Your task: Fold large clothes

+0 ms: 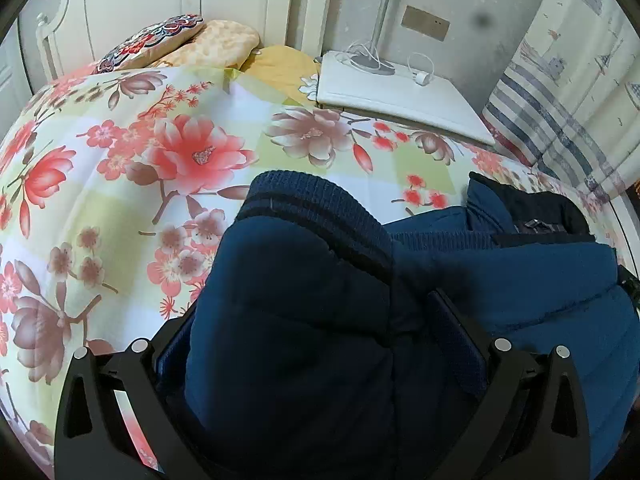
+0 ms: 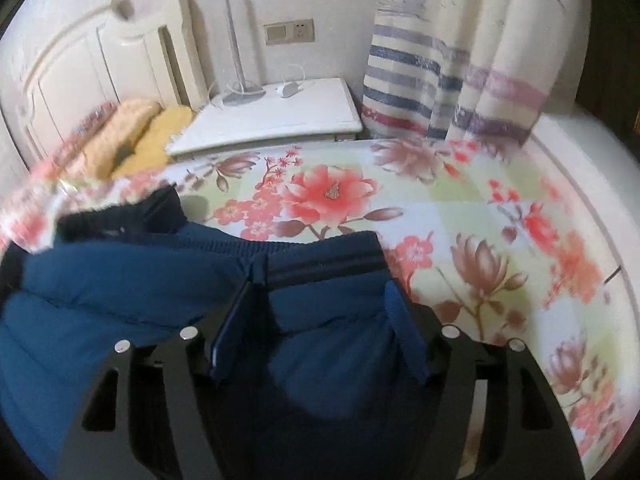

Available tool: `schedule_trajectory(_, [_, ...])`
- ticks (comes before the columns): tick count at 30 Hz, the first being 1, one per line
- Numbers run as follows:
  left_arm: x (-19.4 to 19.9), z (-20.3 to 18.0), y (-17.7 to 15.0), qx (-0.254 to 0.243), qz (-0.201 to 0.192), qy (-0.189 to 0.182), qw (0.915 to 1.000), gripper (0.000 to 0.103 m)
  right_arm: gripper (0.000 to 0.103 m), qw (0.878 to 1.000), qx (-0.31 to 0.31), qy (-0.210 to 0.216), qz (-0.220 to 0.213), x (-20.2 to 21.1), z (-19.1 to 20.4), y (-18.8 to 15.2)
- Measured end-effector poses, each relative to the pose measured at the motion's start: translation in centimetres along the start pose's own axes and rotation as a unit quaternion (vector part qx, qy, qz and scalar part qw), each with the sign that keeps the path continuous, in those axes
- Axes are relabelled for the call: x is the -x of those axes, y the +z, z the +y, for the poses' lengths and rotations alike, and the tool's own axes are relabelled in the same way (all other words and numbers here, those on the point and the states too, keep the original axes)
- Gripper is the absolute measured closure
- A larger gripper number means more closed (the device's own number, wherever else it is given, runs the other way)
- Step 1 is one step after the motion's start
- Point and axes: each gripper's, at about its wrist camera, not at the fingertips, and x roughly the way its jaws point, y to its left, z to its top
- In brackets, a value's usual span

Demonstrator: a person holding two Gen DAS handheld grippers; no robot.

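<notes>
Both tools alike: left tool [image 1: 316,320] & right tool [image 2: 320,312] w/ matte black forked arms, triangular cut-outs, round silver pins near tips, flat dark-blue ribbed pads [image 2: 230,332].

A bed [image 1: 120,152] covered by a floral sheet of red and brown blossoms on pale green and white squares carries everything. A dark blue padded jacket [image 1: 540,280] with ribbed cuffs lies folded on the sheet toward the near edge. At the head end, against the white headboard [image 2: 80,68], lie an embroidered cushion [image 1: 156,42] and yellow-orange pillows [image 1: 224,42]. A white nightstand [image 1: 396,88] stands just beside the bed's far edge.
</notes>
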Motion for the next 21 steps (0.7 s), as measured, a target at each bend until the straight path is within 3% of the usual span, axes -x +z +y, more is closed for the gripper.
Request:
schedule_trajectory(2, [0.0,0.1,0.0,0.003,-0.001,0.001,1.0,0.004,0.031,1.0,-0.01,0.004,0.0,0.0,-0.5,-0.2])
schedule_trajectory(4, [0.2,0.1,0.0,0.004,-0.004,0.006,1.0,0.004,0.019,0.999,-0.036,0.013,0.024,-0.6,-1.4,-0.3])
schedule_trajectory(6, [0.5,0.2,0.0,0.006,-0.012,0.023,0.9996,0.004,0.019,0.997,-0.065,0.02,0.037,-0.3,-2.2,-0.2])
schedule_trajectory(7, [1.0,0.2,-0.1,0.009,-0.027,0.044,0.9986,0.004,0.02,0.997,-0.073,0.002,0.015,1.0,-2.3,-0.2])
schedule_trajectory(8, [2.0,0.2,-0.1,0.011,-0.053,0.073,0.9958,0.004,0.02,0.997,-0.077,-0.016,-0.024,2.9,-1.8,-0.3])
schedule_trajectory(10, [4.9,-0.4,-0.4,0.009,-0.127,0.118,0.9848,0.005,0.02,0.996,-0.06,-0.009,-0.062,5.3,-0.2,-0.4])
schedule_trajectory(12, [7.8,-1.8,-0.7,-0.015,-0.195,0.109,0.9747,0.004,0.02,0.997,-0.005,-0.001,-0.08,7.1,2.8,-0.1])
schedule_trajectory(13, [8.2,-2.5,-0.7,-0.027,-0.201,0.098,0.9743,0.004,0.02,0.996,0.031,0.003,-0.086,7.5,4.5,0.1])
schedule_trajectory(15, [7.5,-4.6,-0.2,-0.079,-0.183,0.077,0.9768,0.004,0.019,0.991,0.111,0.025,-0.072,7.0,8.1,0.3])
schedule_trajectory(17, [4.6,-5.2,0.3,-0.1,-0.122,0.085,0.9839,0.004,0.018,0.99,0.136,0.014,-0.028,4.4,9.5,0.0])
schedule_trajectory(18, [2.1,-4.8,0.5,-0.098,-0.065,0.084,0.9895,0.004,0.017,0.99,0.14,0.003,-0.004,2.7,9.6,-0.4])
schedule_trajectory(19, [0.7,-4.3,0.7,-0.084,-0.035,0.079,0.9927,0.004,0.012,0.991,0.13,0.01,0.015,1.3,9.2,-0.8])
schedule_trajectory(21, [0.6,-3.3,1.0,-0.062,-0.032,0.064,0.9955,0.004,0.012,0.995,0.079,0.053,0.016,0.9,7.3,-0.8])
